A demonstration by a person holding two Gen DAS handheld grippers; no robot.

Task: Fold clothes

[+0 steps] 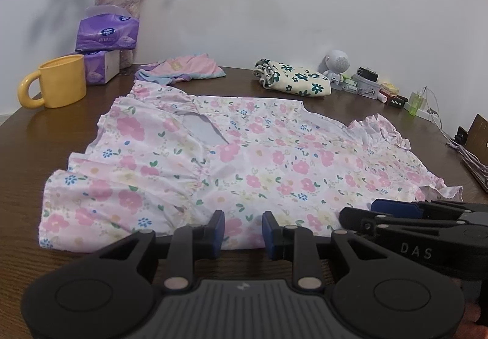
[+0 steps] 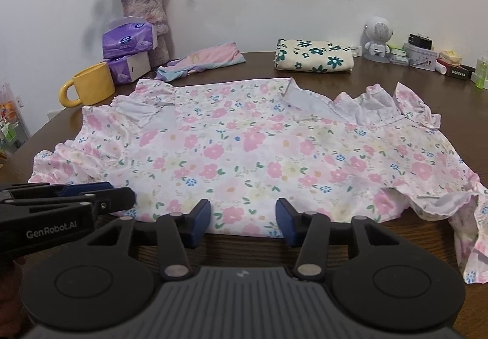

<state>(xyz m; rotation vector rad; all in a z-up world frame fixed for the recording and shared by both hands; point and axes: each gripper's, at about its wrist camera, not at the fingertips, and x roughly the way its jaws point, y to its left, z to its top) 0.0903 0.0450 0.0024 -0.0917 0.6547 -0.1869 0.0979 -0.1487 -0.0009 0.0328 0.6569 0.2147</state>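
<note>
A pink floral dress (image 1: 244, 156) (image 2: 244, 140) lies spread flat on the dark wooden table (image 1: 45, 140) (image 2: 381, 73), one ruffled side hanging over the near right corner. My left gripper (image 1: 244, 232) sits at the near hem, left of centre. Its blue pads stand a little apart with the hem's edge lying between them, not pinched. My right gripper (image 2: 243, 223) is at the same hem further right, jaws wider, with flat fabric between the pads. Each gripper shows from the side in the other's view: the right gripper (image 1: 396, 214), the left gripper (image 2: 91, 195).
At the back left are a yellow mug (image 1: 61, 80) (image 2: 91, 84), purple tissue packs (image 1: 106, 34) (image 2: 129, 40) and a flower vase (image 1: 119, 0). A folded pink garment (image 1: 183, 67) and a folded cream floral cloth (image 1: 296, 80) lie behind the dress. A white toy speaker (image 2: 378, 34) and small clutter fill the back right.
</note>
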